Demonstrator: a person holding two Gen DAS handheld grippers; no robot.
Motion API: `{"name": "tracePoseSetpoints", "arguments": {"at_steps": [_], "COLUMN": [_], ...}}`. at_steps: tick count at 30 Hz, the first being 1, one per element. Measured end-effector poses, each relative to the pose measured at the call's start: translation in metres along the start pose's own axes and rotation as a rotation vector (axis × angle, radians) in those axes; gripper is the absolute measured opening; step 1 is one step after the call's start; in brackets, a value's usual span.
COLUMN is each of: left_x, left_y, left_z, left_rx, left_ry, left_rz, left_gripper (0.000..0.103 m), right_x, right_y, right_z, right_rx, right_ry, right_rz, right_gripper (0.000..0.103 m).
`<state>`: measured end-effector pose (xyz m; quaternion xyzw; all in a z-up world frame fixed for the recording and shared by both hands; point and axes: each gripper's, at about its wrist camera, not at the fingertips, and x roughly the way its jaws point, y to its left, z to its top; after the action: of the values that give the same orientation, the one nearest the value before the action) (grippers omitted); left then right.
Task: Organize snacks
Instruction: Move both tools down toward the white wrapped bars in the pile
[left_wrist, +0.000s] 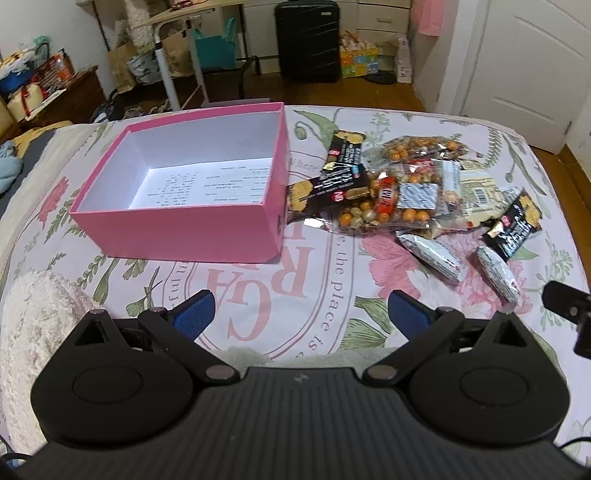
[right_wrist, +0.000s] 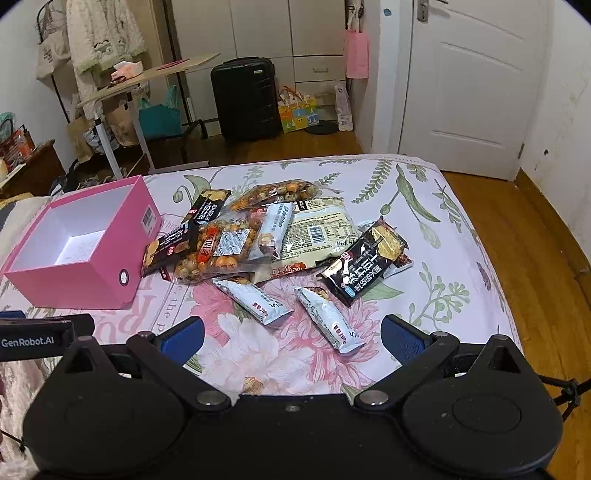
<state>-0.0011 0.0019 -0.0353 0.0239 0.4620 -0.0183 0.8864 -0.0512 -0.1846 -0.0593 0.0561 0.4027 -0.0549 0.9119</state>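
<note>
An empty pink box (left_wrist: 177, 232) (right_wrist: 85, 284) with a white inside stands on the floral bedspread, left of a heap of snacks. The heap holds black cracker packs (left_wrist: 328, 188) (right_wrist: 364, 266), clear bags of coloured nuts (left_wrist: 388, 206) (right_wrist: 218, 254), a large pale packet (right_wrist: 317, 229) and silver bars (left_wrist: 432, 256) (right_wrist: 330, 321). My left gripper (left_wrist: 301, 314) hovers open in front of the box and the heap, holding nothing. My right gripper (right_wrist: 293, 338) is open just short of two silver bars, nothing between its fingers.
The bed (right_wrist: 461, 229) ends at a wooden floor (right_wrist: 546, 258) on the right. A white door (right_wrist: 476, 85), a black suitcase (right_wrist: 245, 99), a side table (right_wrist: 147, 79) and bags stand beyond. A fluffy white blanket (left_wrist: 33, 332) lies at the near left.
</note>
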Motion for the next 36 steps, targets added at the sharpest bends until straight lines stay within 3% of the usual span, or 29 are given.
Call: {"name": "tracePoseSetpoints", "arguments": {"at_steps": [11, 19, 21, 28, 32, 36], "left_x": [-0.006, 0.007, 0.020, 0.089, 0.128, 0.155], "left_y": [-0.008, -0.040, -0.047, -0.089, -0.116, -0.134], "left_z": [0.006, 0.016, 0.020, 0.029, 0.026, 0.018], "left_rx": [-0.018, 0.028, 0.010, 0.027, 0.074, 0.052], "left_ry": [-0.034, -0.108, -0.144, -0.086, -0.059, -0.038], "left_rz": [-0.058, -0.090, -0.143, -0.154, -0.148, -0.097], "left_gripper": [0.100, 0.097, 0.097, 0.097, 0.097, 0.097], "right_x": [-0.006, 0.006, 0.024, 0.093, 0.118, 0.138], "right_y": [-0.009, -0.032, -0.047, -0.093, -0.092, -0.090], "right_z": [-0.001, 0.000, 0.002, -0.001, -0.012, -0.023], "right_rx": [-0.071, -0.136, -0.101, 0.037, -0.041, -0.099], "right_ry": [-0.077, -0.246, -0.231, -0.080, -0.035, 0.004], "right_rz": [0.051, 0.131, 0.156, 0.354, 0.356, 0.364], "right_gripper": [0.103, 0.103, 0.103, 0.091, 0.083, 0.078]}}
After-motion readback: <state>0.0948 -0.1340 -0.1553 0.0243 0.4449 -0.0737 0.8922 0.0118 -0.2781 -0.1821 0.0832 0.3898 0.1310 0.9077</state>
